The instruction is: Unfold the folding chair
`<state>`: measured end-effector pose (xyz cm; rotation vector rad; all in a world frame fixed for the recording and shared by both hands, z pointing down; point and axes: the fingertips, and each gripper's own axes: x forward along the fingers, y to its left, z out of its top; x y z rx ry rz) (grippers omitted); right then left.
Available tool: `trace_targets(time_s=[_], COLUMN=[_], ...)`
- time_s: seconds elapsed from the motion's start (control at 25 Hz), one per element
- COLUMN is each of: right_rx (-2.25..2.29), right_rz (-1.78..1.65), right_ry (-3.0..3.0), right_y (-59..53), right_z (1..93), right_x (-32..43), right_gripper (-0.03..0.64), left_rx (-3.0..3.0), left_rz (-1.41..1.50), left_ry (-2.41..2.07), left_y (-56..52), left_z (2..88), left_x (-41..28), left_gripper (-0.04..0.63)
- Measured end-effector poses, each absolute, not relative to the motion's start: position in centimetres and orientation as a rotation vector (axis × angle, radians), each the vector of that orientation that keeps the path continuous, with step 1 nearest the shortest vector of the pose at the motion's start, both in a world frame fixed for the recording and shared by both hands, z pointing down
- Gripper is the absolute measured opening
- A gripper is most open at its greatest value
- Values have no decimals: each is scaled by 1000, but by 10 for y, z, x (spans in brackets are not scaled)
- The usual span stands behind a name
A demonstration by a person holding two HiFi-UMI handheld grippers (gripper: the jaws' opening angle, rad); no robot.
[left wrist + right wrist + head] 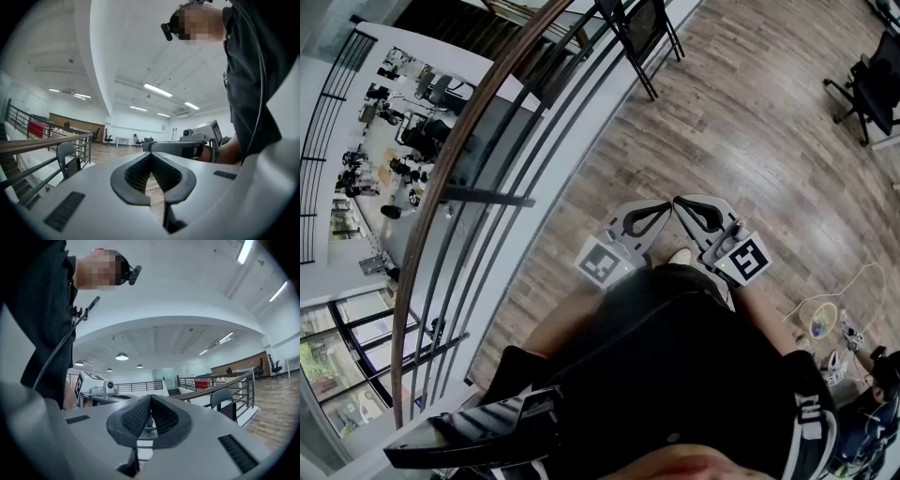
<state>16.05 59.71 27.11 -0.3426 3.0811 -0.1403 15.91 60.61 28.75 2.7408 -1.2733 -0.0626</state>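
Note:
The folding chair (639, 36), dark-framed, stands far ahead by the railing, well away from both grippers. It shows small at the left in the left gripper view (67, 158), and at the right in the right gripper view (224, 404). I hold both grippers close in front of my body, pointing level, tips nearly meeting. My left gripper (664, 205) (151, 155) is shut with nothing between its pads. My right gripper (681, 202) (150, 397) is also shut and empty.
A curved railing (478, 141) with dark bars runs along the left, with a lower floor beyond it. Wooden floor (750, 122) stretches ahead. A black office chair (874, 86) stands at the far right. Cables and small items (825, 319) lie on the floor at my right.

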Motion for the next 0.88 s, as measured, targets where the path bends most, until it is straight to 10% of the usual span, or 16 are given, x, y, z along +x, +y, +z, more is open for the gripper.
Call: trace_targets(time_s=[0.88], right_rx=[-311], right_rz=[-139], right_ry=[3028], right_y=[627], right_z=[263], right_x=[133], right_gripper=[8], left_rx=[2720], left_rz=[-184], left_ry=[-1358], left_y=[624], left_z=[279], left_x=[107], left_gripper=[3])
